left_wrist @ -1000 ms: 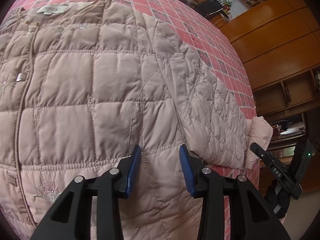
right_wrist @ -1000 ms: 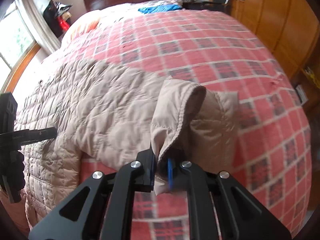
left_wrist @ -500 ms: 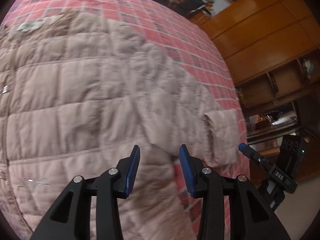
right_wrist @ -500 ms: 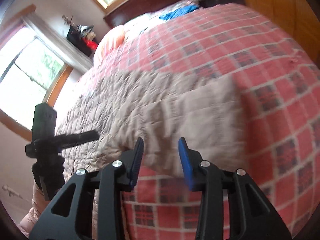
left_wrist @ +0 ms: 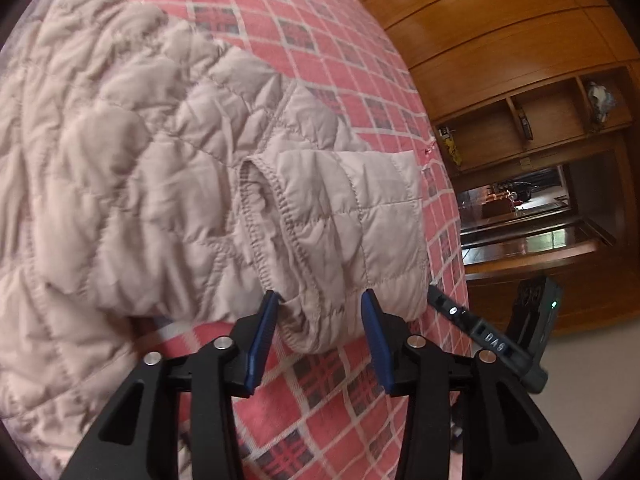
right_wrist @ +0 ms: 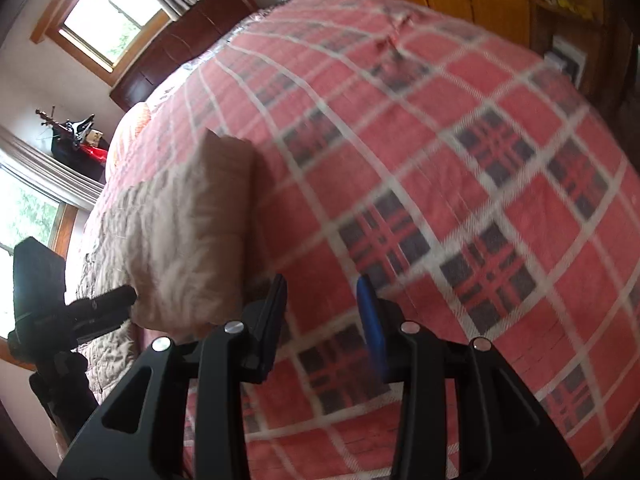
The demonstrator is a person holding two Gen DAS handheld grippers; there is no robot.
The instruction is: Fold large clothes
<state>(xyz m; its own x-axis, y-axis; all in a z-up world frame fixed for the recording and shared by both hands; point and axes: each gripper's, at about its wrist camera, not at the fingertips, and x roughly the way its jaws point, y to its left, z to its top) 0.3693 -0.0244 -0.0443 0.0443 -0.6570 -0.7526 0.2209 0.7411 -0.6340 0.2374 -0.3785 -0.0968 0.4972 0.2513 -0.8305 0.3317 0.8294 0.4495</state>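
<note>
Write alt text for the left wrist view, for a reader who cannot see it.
The open left gripper frames the cuff of a beige quilted jacket sleeve lying on a red plaid bedspread. The right gripper shows at the bed's right edge, with wooden cabinets behind.

Daylight scene, soft and even, no hard shadows. In the right wrist view the windows (right_wrist: pixel 108 16) blow out to white at upper left; a second window (right_wrist: pixel 20 216) at the left edge is also overexposed. Strong motion blur there: the plaid bedspread (right_wrist: pixel 460 184) and the beige jacket (right_wrist: pixel 192 232) smear. Left wrist view is sharper at centre, with jacket (left_wrist: pixel 328 208) stitching crisp, softer at lower left. The wooden cabinet (left_wrist: pixel 500 40) shows mild sheen. Heavy fisheye bending, dark vignette corners in both.
</note>
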